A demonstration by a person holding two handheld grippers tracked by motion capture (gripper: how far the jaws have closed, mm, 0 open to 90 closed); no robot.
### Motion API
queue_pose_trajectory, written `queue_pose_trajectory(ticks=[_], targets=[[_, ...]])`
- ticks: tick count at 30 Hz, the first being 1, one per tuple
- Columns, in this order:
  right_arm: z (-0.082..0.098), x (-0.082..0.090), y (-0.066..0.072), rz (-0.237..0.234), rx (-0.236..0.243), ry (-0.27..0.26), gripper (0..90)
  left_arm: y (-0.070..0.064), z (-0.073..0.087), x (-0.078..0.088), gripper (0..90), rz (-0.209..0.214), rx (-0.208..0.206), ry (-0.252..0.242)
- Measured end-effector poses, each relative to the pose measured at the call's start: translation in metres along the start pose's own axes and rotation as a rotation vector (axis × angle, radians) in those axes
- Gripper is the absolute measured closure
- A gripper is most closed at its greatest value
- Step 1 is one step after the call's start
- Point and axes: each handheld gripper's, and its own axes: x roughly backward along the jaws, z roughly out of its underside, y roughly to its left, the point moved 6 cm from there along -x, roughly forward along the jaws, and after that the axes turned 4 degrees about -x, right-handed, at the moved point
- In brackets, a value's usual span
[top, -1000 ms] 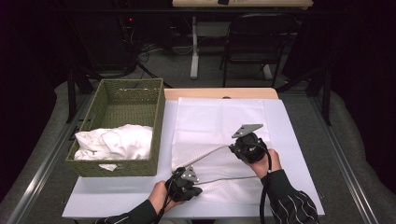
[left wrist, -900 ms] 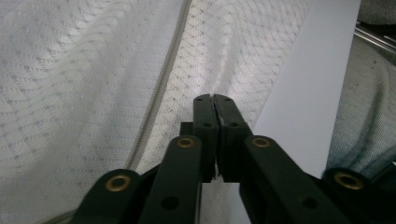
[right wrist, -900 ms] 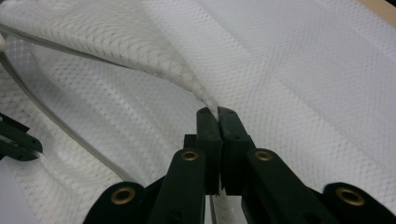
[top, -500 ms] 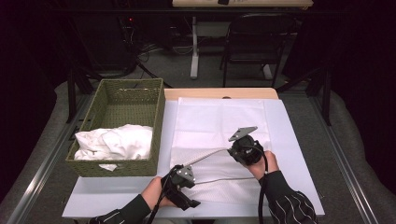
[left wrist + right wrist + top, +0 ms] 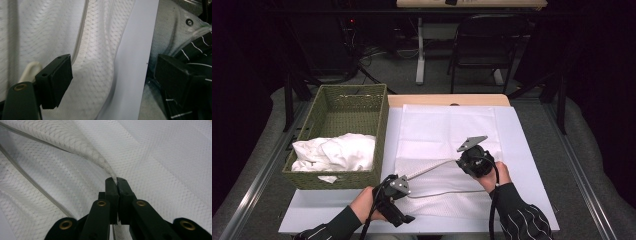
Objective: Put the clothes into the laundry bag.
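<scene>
A white mesh cloth (image 5: 447,130) lies spread on the white mat, its near part folded over. My right gripper (image 5: 463,161) is shut on a raised fold of the cloth's hem (image 5: 110,171), with the fold pinched between the pads of the right gripper (image 5: 116,185). My left gripper (image 5: 398,201) hangs near the table's front edge. Its jaws have just been opening and now stand wide apart with nothing between the pads of the left gripper (image 5: 113,80). The mesh cloth (image 5: 95,50) lies beyond them, beside the mat's edge (image 5: 135,62).
A woven green basket (image 5: 337,181) stands at the left with crumpled white cloths (image 5: 334,152) inside. A wooden board (image 5: 447,100) borders the mat's far edge. A chair (image 5: 482,50) and table legs stand beyond. A striped sleeve (image 5: 197,50) is at the near edge.
My left gripper has opened, let go of the cloth's near edge, and drawn up and back toward the front of the table. My right gripper stays shut on the hem.
</scene>
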Motion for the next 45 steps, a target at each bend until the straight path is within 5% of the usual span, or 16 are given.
queue_pose_trajectory(ticks=[17, 23, 31, 45], targets=[[0.000, 0.001, 0.000, -0.002, -0.004, 0.001, 88.6, 0.012, -0.003, 0.064, 7.1, -0.050, -0.053, 0.005], [0.001, 0.001, -0.001, -0.007, -0.002, 0.006, 88.6, 0.020, -0.007, 0.082, 4.5, -0.097, -0.058, 0.018], [0.001, 0.002, -0.001, -0.004, -0.003, 0.004, 88.7, 0.040, -0.006, 0.108, 0.7, -0.169, -0.055, 0.042], [0.000, 0.002, 0.000, -0.007, 0.002, 0.004, 88.7, 0.085, 0.016, 0.144, 0.0, -0.272, 0.007, 0.089]])
